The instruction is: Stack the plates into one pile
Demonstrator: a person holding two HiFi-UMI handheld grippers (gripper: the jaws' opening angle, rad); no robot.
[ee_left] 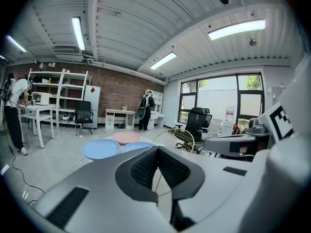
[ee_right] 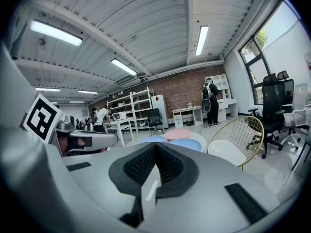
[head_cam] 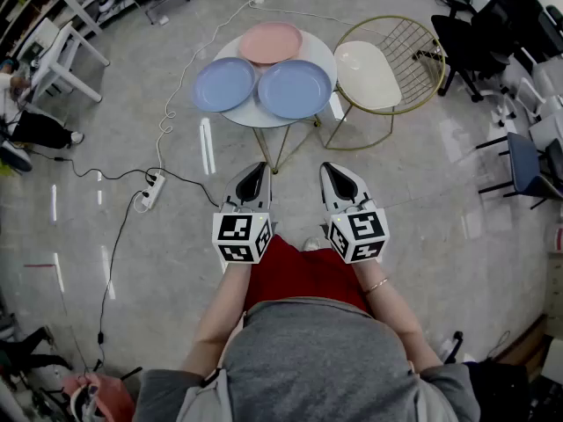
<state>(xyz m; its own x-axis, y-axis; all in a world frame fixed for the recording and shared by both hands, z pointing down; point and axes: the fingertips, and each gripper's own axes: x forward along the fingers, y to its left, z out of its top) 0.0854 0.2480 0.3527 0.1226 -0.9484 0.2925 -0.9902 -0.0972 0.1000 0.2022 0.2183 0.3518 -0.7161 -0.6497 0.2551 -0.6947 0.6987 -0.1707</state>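
Both grippers are empty. The left gripper (head_cam: pixel 256 168) has its jaws fully together with nothing between them. In its own view the right gripper (head_cam: pixel 331 167) also has its tips meeting, with only floor showing through the slit lower down. They sit side by side at centre frame of the head view, held in front of the person and pointing up the frame.

Nothing is stacked yet. Three plates lie separately on the small round surface (head_cam: pixel 325 59) at upper centre. The pink plate (head_cam: pixel 271 42) is farthest up, with the left blue plate (head_cam: pixel 223 84) and the right blue plate (head_cam: pixel 294 88) side by side below it.

The coming move turns on the fact that the plates lie straight ahead of both grippers, and well apart from them, with bare floor between. The left gripper is nearer the left blue plate and the right gripper nearer the right blue plate. The pink plate is the farthest reach for either. Being round, the plates give no preferred axis. My judgement is that the grippers must close in on the surface before any rim can be taken.

The rims seem to touch where the three plates meet, but I cannot tell whether any edge overlaps another. The left blue plate appears to overhang the surface's edge. In both gripper views the plates show low and edge-on, partly hidden behind the jaws. A wire chair (head_cam: pixel 413 51) stands just right of the surface.
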